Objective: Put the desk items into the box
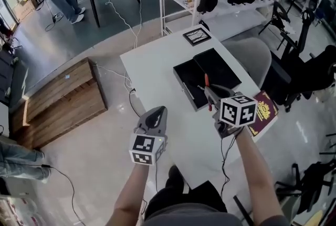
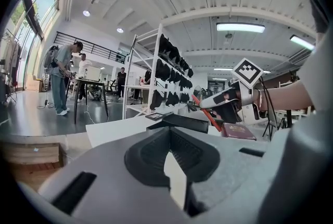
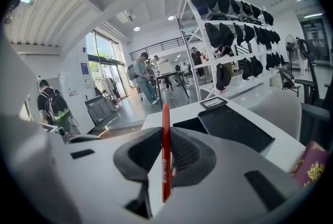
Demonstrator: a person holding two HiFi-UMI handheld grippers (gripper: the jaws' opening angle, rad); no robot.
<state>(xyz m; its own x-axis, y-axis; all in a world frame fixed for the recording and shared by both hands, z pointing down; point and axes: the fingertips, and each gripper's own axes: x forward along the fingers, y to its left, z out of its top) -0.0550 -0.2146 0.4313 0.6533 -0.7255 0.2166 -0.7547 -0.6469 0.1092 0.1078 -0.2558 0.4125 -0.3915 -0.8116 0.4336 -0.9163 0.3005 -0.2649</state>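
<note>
White table (image 1: 157,67), open black box (image 1: 186,80) near its middle.
Right tool (image 3: 166,139) pinches red pen (image 3: 165,165), left tool (image 2: 167,135) closed, empty; I'd release low inside.

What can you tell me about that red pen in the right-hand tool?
The red pen is a slim, plastic-looking stick with a small white label low on its barrel. It crosses the right gripper at a slant, clamped near its middle between the dark ribbed pads, with both ends sticking out. Only the pads touch it. It is held in the air by the open black box on the white table.
</note>
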